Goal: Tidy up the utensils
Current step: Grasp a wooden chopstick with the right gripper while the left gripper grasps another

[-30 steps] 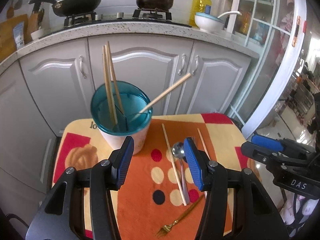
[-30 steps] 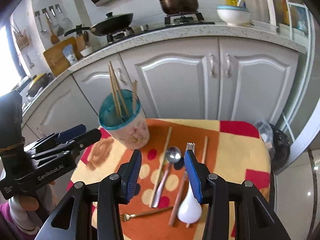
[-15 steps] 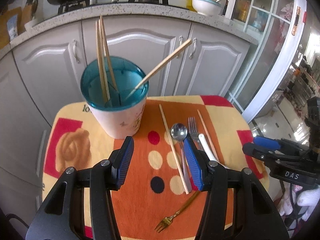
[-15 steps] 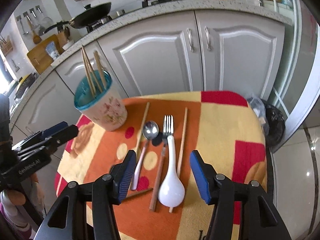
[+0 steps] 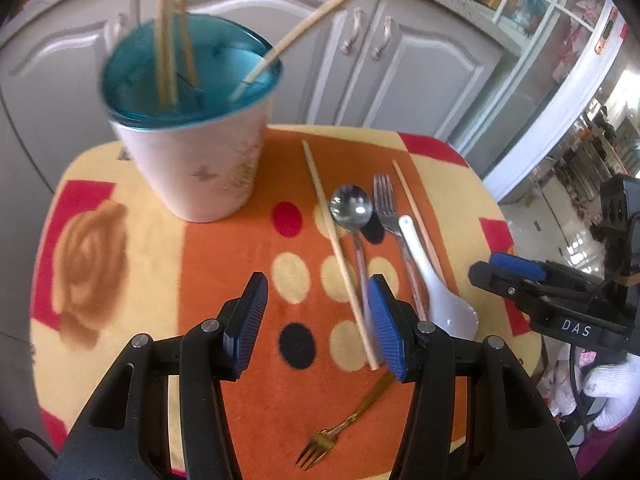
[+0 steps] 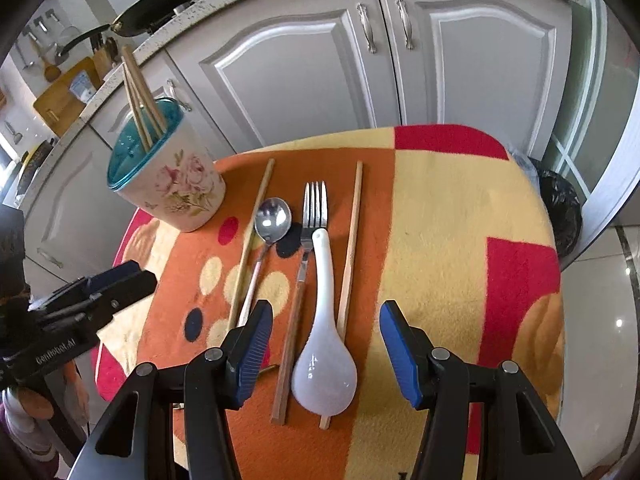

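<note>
A floral cup (image 5: 200,168) with a teal rim stands at the table's back left and holds several chopsticks. To its right, side by side, lie a loose chopstick (image 5: 336,248), a metal spoon (image 5: 351,204), a metal fork (image 5: 384,200), a white ceramic spoon (image 5: 440,296) and a second chopstick (image 5: 416,216). A small gold fork (image 5: 344,420) lies nearer the front. My left gripper (image 5: 316,292) hangs open over the first chopstick's near end. My right gripper (image 6: 326,312) hangs open above the white spoon (image 6: 324,368), with the fork's handle (image 6: 292,340) beside it.
An orange, yellow and red cloth (image 6: 460,240) covers the small table, whose edges fall off on all sides. Grey cabinet doors (image 6: 304,72) stand close behind. A black bag (image 6: 560,208) sits on the floor to the right. A gloved hand (image 5: 612,392) holds the right gripper.
Both grippers have come down toward the table and tilted more steeply, so the utensils look larger. The right gripper's jaws stand a little wider than a second ago.
</note>
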`<state>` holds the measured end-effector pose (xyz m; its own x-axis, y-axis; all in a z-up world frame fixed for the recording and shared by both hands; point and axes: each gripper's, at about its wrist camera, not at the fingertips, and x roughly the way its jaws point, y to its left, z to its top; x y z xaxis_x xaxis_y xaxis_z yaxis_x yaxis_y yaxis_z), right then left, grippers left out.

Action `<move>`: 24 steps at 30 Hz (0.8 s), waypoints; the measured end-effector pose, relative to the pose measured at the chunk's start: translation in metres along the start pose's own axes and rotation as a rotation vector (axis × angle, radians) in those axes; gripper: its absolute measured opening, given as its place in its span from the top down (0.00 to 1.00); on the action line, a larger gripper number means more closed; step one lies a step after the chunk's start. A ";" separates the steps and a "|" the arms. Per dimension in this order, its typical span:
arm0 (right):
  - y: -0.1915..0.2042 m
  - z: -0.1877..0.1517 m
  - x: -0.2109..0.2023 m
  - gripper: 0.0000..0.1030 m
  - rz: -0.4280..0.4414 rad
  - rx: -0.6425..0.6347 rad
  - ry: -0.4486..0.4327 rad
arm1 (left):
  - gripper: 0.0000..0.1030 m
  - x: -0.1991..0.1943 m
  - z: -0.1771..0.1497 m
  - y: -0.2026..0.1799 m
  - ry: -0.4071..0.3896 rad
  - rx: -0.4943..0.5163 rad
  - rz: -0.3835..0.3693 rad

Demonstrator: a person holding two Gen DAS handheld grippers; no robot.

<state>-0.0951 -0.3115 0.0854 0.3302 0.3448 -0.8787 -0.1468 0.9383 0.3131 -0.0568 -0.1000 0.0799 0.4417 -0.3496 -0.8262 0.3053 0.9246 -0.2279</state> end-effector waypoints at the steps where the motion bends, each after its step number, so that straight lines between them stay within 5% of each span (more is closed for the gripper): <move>1: -0.002 0.001 0.002 0.48 0.000 0.004 0.004 | 0.50 0.004 0.002 -0.001 0.006 0.003 -0.001; 8: -0.014 0.024 0.020 0.48 -0.003 0.015 0.024 | 0.66 0.041 0.018 -0.008 0.074 0.003 -0.015; 21: -0.022 0.076 0.083 0.73 -0.035 -0.025 0.106 | 0.75 0.080 0.032 -0.006 0.146 0.004 0.034; 24: -0.018 0.075 0.088 0.84 -0.065 -0.071 0.099 | 0.90 0.082 0.034 -0.005 0.139 0.008 0.036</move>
<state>0.0072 -0.2962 0.0291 0.2477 0.2757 -0.9288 -0.1946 0.9533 0.2311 0.0065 -0.1386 0.0307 0.3319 -0.2911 -0.8973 0.2982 0.9348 -0.1930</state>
